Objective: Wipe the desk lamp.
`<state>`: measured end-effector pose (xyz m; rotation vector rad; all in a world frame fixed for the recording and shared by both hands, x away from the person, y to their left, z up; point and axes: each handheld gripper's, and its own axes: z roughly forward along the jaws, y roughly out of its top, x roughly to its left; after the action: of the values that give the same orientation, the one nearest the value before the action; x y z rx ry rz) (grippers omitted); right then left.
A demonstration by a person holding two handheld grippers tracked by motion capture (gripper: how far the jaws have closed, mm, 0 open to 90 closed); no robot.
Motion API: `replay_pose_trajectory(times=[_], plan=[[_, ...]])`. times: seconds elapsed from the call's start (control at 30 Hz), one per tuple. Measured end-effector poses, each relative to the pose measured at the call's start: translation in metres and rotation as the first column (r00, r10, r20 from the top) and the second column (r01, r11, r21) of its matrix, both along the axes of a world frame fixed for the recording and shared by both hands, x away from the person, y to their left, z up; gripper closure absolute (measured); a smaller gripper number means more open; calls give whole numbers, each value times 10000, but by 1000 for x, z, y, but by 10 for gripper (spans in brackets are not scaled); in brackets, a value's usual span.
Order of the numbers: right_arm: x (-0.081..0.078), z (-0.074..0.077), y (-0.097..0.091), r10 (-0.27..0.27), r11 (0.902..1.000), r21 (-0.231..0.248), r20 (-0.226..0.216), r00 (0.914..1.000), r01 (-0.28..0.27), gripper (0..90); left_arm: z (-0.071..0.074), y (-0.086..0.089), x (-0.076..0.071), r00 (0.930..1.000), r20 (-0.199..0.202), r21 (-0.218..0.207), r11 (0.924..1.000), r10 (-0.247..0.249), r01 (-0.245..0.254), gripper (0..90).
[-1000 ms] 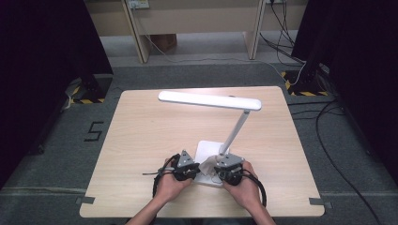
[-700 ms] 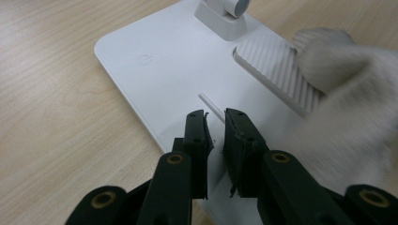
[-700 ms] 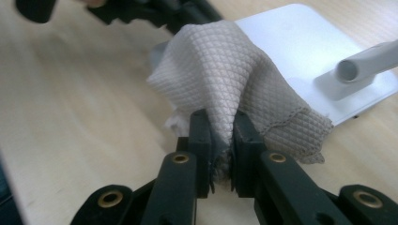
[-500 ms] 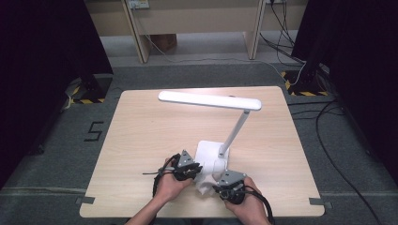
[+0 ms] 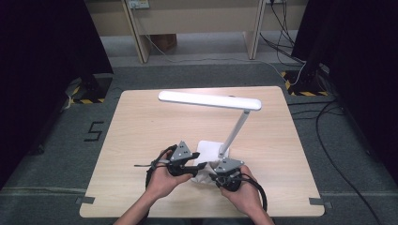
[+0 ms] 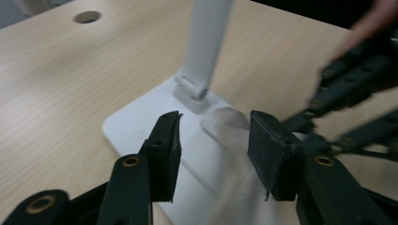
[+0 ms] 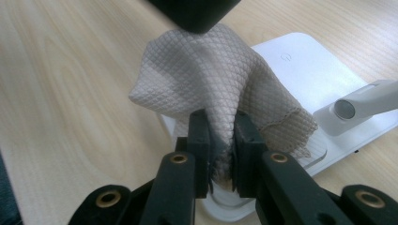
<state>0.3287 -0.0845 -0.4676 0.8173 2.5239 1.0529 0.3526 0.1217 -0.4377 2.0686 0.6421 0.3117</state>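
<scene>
A white desk lamp stands on the wooden table, its flat base [image 5: 206, 149] just ahead of my hands and its long head [image 5: 209, 100] above. A pale grey quilted cloth [image 7: 211, 75] drapes over the front of the base [image 7: 305, 65]. My right gripper [image 7: 219, 145] is shut on the cloth's lower edge. My left gripper [image 6: 213, 154] has just been opening; its jaws stand apart, with the blurred cloth [image 6: 230, 136] hanging between them, untouched by the pads. In the high view the left gripper [image 5: 192, 164] and right gripper [image 5: 216, 177] face each other across the cloth [image 5: 202, 172].
The lamp's slanted stem [image 6: 206, 37] rises from the back of the base, right behind the left jaws. A cable hole [image 6: 87, 17] sits in the tabletop farther off. Bare wood [image 5: 141, 126] spreads left of the lamp; the table's front edge lies near my wrists.
The left gripper has risen and its jaws have spread apart, letting go of the cloth. The right hand first drew back toward the front edge and still grips the cloth.
</scene>
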Motion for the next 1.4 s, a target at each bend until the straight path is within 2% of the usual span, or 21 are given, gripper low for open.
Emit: replay_pose_trajectory(times=[0.07,0.2,0.3,0.47,0.57,0.63,0.67,0.73,0.87,0.97,1.03,1.1,1.17,1.23,1.3,1.4], plan=[[3,-1,0,-9,10000,-69,-21,10000,9,808,-2,-2,0,9995,-51,337,9989,-312,314,505],[5,0,-3,-70,9999,-115,-84,9999,69,808,-9,-1,3,9980,-198,1018,9928,-608,625,489],[6,0,-3,-44,9999,-154,-94,9999,43,808,-12,-3,6,9964,-235,1177,9895,-818,840,483],[7,2,-2,87,9997,-240,-52,9999,-89,808,-17,-4,10,9916,-201,1553,9793,-1280,1296,498],[7,2,-3,122,9995,-284,-36,9999,-123,807,-20,-4,11,9882,-120,1647,9745,-1526,1524,556],[8,2,-2,115,9995,-307,23,9999,-114,807,-23,-6,11,9837,26,1803,9677,-1799,1765,612],[8,2,-2,123,9994,-308,17,9999,-122,807,-23,-7,11,9825,102,1781,9672,-1859,1811,634],[8,2,-1,136,9994,-307,56,9999,-134,807,-23,-7,11,9786,325,1961,9614,-2033,1932,680],[9,2,-1,159,9996,-239,29,9999,-158,806,-23,-4,11,9741,421,1876,9594,-2220,2105,794],[10,2,1,166,9995,-266,79,9998,-164,789,-23,-3,11,9740,452,1917,9588,-2222,2098,835],[11,2,3,137,9995,-297,106,9998,-134,740,-23,-2,12,9750,439,1964,9588,-2177,2053,840],[11,3,3,53,9997,-229,202,9998,-48,673,-24,0,14,9780,452,2226,9564,-2035,1888,842],[10,7,0,-138,9999,-34,381,9992,139,618,-25,4,16,9833,414,2225,9610,-1774,1640,842],[7,13,-7,-446,9987,278,539,9976,431,599,-26,8,19,9875,345,2221,9646,-1535,1422,842],[5,18,-19,-910,9950,486,685,9935,878,586,-28,9,22,9902,239,2292,9648,-1377,1287,842],[8,25,-41,-1765,9812,939,852,9806,1685,551,-29,7,27,9920,143,2381,9640,-1250,1181,841]])
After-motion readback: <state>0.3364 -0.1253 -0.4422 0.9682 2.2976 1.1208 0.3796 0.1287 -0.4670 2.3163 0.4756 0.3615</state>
